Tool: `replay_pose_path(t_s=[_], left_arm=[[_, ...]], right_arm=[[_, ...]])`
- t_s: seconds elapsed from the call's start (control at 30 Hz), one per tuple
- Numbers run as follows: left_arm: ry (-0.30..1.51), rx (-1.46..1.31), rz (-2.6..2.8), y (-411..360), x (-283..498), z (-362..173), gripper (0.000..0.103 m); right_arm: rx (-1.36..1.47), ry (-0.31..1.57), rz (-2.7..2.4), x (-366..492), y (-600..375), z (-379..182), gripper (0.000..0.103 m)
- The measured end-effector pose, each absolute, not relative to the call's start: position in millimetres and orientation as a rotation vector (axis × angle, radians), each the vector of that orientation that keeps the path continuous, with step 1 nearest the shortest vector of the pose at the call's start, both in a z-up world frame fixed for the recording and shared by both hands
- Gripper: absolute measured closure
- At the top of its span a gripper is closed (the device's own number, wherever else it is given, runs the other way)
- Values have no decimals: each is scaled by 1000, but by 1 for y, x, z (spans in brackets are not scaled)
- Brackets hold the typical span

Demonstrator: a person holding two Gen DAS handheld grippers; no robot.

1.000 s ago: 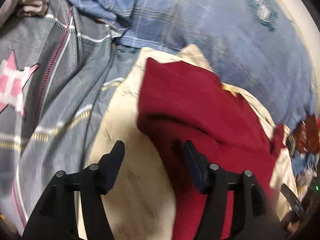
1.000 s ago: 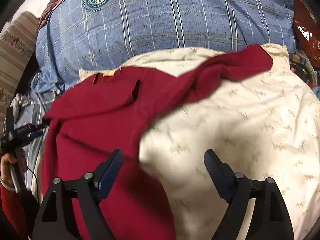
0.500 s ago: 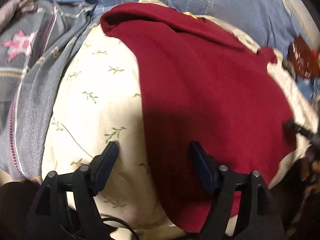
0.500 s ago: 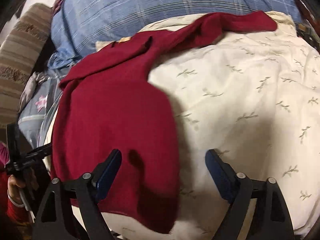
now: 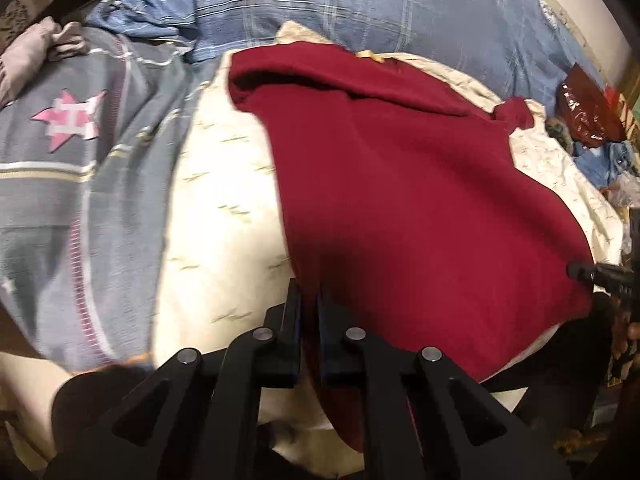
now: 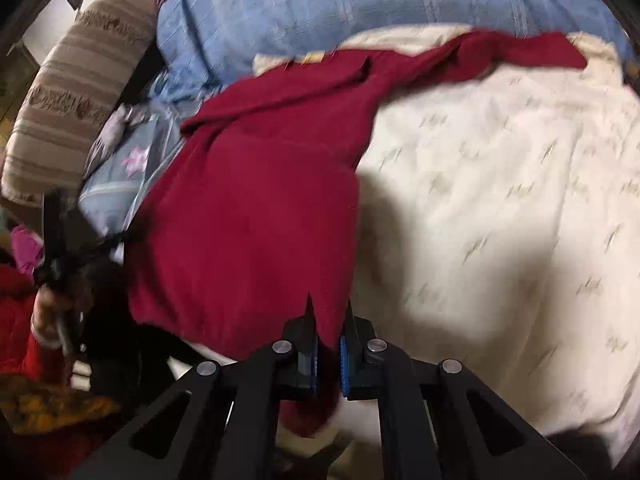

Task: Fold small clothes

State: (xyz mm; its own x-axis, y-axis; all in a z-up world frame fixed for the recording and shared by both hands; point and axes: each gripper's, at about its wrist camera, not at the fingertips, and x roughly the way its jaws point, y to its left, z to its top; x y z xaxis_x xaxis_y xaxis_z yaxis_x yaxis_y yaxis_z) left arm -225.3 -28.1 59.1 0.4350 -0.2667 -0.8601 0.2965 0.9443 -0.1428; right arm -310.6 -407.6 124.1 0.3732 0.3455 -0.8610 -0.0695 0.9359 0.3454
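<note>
two claws work on a soft bed here. the left gripper [image 5: 309, 300] has its jaws pressed together on the near left edge of the red sweater [image 5: 420, 208], with red cloth pinched between the dark pads. the right gripper [image 6: 329, 320] is squeezed tight on the near right corner of the same red sweater [image 6: 248, 232], and a bit of red cloth hangs down below its blue pads. the sweater lies spread out flat on a cream blanket [image 5: 224, 220] that has tiny green leaf marks on it. one red sleeve [image 6: 520, 54] reaches out to the far right across the cream blanket [image 6: 500, 220]. a small tan label [image 5: 370, 55] shows at the far end of the sweater, by the neck. behind the cream blanket is a big blue checked cover [image 5: 380, 4]. on the left lies a grey cover [image 5: 80, 184] with stripes and a pink star [image 5: 72, 118] on it. a crumpled pale cloth [image 5: 36, 56] sits at the far left. in the right claw's view a striped brown cushion [image 6: 76, 92] leans at the far left edge of the bed. a shiny dark red bag [image 5: 584, 110] and some messy things sit past the right edge of the bed. a hand [image 6: 46, 312] with a red sleeve holds the other tool low on the left.
</note>
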Motion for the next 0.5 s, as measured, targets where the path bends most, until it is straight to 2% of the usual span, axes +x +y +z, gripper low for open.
replay_pose_path(t_s=[0.1, 0.2, 0.27, 0.3, 0.33, 0.37, 0.4, 0.43, 0.5], left_arm=[[1130, 19, -359, -25, -218, 47, 99], [1152, 53, -345, -31, -215, 49, 97], [1132, 57, -334, -31, -213, 60, 93], [1117, 54, -336, -30, -212, 65, 84], [1094, 52, -335, -30, -210, 74, 67], [1073, 50, -334, -31, -207, 81, 58], [1039, 43, -335, -33, -203, 91, 44], [1014, 37, -337, -35, -197, 97, 40], [965, 26, -336, -46, -180, 112, 38]], right_arm=[[251, 1253, 255, -311, -402, 98, 96], [301, 1306, 238, -304, -410, 92, 82], [328, 1258, 194, -299, -423, 109, 55], [315, 1202, 143, -295, -432, 123, 48], [297, 1139, 95, -288, -440, 137, 40], [282, 1083, 46, -279, -448, 148, 39], [273, 1043, 4, -270, -455, 158, 39], [263, 1004, -44, -255, -462, 166, 39], [257, 946, -101, -224, -475, 177, 39]])
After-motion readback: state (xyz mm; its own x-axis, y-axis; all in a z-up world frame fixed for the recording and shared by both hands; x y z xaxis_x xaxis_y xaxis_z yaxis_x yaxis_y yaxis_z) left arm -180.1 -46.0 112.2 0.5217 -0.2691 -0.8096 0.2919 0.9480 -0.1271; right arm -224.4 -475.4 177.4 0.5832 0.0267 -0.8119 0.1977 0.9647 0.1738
